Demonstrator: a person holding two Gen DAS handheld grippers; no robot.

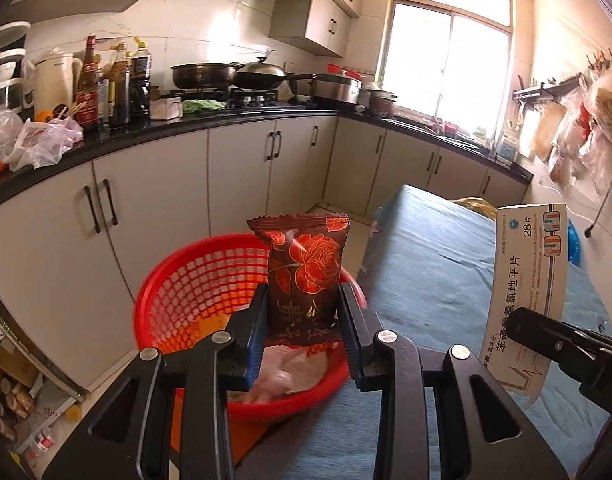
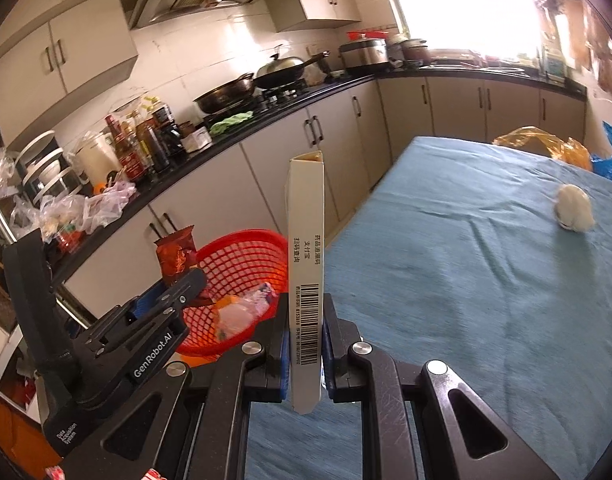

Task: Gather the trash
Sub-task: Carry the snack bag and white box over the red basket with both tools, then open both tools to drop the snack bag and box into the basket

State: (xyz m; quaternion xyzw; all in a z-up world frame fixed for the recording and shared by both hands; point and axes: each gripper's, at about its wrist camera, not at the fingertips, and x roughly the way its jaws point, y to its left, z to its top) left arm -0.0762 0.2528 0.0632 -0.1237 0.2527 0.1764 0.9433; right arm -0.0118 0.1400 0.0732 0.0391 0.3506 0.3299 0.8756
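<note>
My left gripper [image 1: 303,312] is shut on a brown snack packet with a red rose print [image 1: 306,264], held upright over the red mesh basket [image 1: 193,280]. The basket stands at the table's left edge and holds crumpled wrappers [image 1: 289,372]. My right gripper [image 2: 306,320] is shut on a flat white medicine box [image 2: 306,264], held upright above the blue tablecloth. The box also shows in the left wrist view [image 1: 526,292]. The left gripper [image 2: 177,292] and the packet [image 2: 177,256] show in the right wrist view, over the basket [image 2: 245,256].
A white crumpled ball [image 2: 572,208] lies on the blue-covered table [image 2: 466,260]. A yellow bag [image 2: 546,144] and a blue bag [image 2: 610,156] lie at its far end. Cabinets and a cluttered black counter [image 1: 185,128] run behind the basket.
</note>
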